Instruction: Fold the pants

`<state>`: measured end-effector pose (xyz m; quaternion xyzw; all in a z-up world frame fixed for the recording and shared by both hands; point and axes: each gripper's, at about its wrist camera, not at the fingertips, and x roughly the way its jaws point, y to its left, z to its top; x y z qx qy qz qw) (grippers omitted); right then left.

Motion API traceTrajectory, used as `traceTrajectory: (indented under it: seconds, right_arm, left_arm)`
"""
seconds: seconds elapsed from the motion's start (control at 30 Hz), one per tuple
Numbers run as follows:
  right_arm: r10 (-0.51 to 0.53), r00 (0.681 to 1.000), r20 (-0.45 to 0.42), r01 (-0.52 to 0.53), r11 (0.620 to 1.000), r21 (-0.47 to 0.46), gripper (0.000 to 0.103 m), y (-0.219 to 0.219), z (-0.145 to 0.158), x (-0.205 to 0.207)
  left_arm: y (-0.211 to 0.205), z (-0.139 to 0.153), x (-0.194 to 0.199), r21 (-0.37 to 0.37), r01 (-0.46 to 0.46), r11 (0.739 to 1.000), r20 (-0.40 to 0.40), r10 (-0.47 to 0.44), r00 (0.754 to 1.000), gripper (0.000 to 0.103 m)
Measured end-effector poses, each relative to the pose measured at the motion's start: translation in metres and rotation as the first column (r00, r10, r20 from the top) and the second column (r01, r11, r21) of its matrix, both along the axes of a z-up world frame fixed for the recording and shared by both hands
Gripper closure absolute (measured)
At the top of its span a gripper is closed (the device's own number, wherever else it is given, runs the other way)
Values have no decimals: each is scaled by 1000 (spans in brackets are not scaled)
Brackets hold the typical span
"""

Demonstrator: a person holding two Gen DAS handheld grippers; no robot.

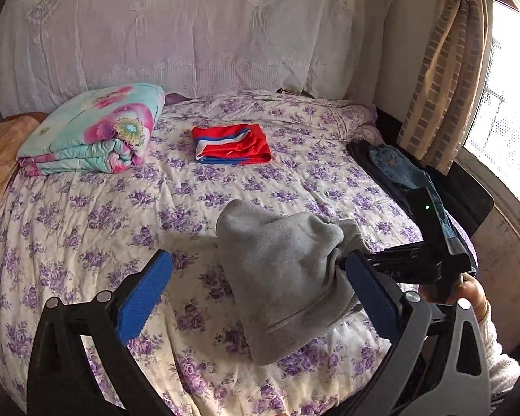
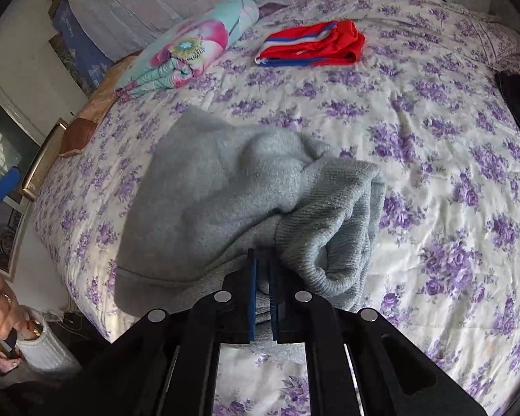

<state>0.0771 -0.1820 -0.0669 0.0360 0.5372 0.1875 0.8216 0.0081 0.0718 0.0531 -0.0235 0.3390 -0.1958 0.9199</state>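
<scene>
The grey fleece pants (image 1: 287, 277) hang bunched above the floral bed; they also fill the middle of the right wrist view (image 2: 225, 201). My right gripper (image 2: 264, 274) is shut on a fold of the grey pants and holds them up. In the left wrist view the right gripper shows as a black body (image 1: 416, 260) at the pants' right side. My left gripper (image 1: 260, 270) is open, its blue pads (image 1: 145, 298) wide apart, with the pants hanging between them and touching neither clearly.
The bed has a purple-flowered cover (image 1: 86, 215). A folded red, white and blue garment (image 1: 232, 144) lies at mid-bed. A folded floral quilt (image 1: 93, 131) sits at the back left. Dark jeans (image 1: 398, 170) lie at the right edge by the curtain (image 1: 443, 69).
</scene>
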Motion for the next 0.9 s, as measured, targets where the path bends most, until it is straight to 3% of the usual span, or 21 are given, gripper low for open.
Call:
traceTrajectory:
  seconds: [0.23,0.3,0.4,0.5,0.53,0.57,0.6,0.63,0.73,0.83,0.87,0.9]
  right_arm:
    - [24,999,23,-25,1000,12,98,1,3,-6]
    - [25,999,29,-25,1000,16,98,0,3,-7]
    - [24,999,44,-25,999,23,98,-1,2,-9]
    - [16,999,45,-18,999,43,98,-4,2,-10]
    - [17,999,47,-19,999,47,98,-4,1,-10]
    - [19,999,45,-21,999,49,98,-4,0,-9]
    - [23,999,38,-25,999,48,98,-3,-1,-9]
    - [27,999,31,-28,999,39,98,-1,0,-8]
    - [41,999,-10,-41,999,-15,97,5,18,-7]
    - [89,990,109,-82,994,-66,91,24,67,-12]
    - [116,981,155,-106,992,-72,86,34,83,-11]
    - [142,971,192,-129,989,-78,70,47,95,-8]
  left_arm:
    - [-17,-47,20,-65,66,996,-156,-76,985,5]
    - [-26,-61,28,-51,59,997,-194,-68,979,5]
    - [-35,-88,50,-47,42,998,-282,-54,958,5]
    - [-35,-116,66,-88,13,996,-373,-45,927,6]
    - [-37,-126,69,-73,7,997,-403,-36,915,18]
    - [-40,-138,72,-68,19,998,-438,-47,898,37]
    - [-43,-150,74,-90,29,996,-476,-68,877,40]
    - [-43,-157,75,-90,17,996,-484,-59,873,41]
    - [-48,-155,65,-60,33,998,-434,-56,899,45]
    - [-50,-154,60,-42,37,998,-407,-52,912,45]
    - [-49,-155,59,-54,38,998,-407,-57,912,45]
    - [-47,-156,60,-62,39,997,-406,-61,912,45]
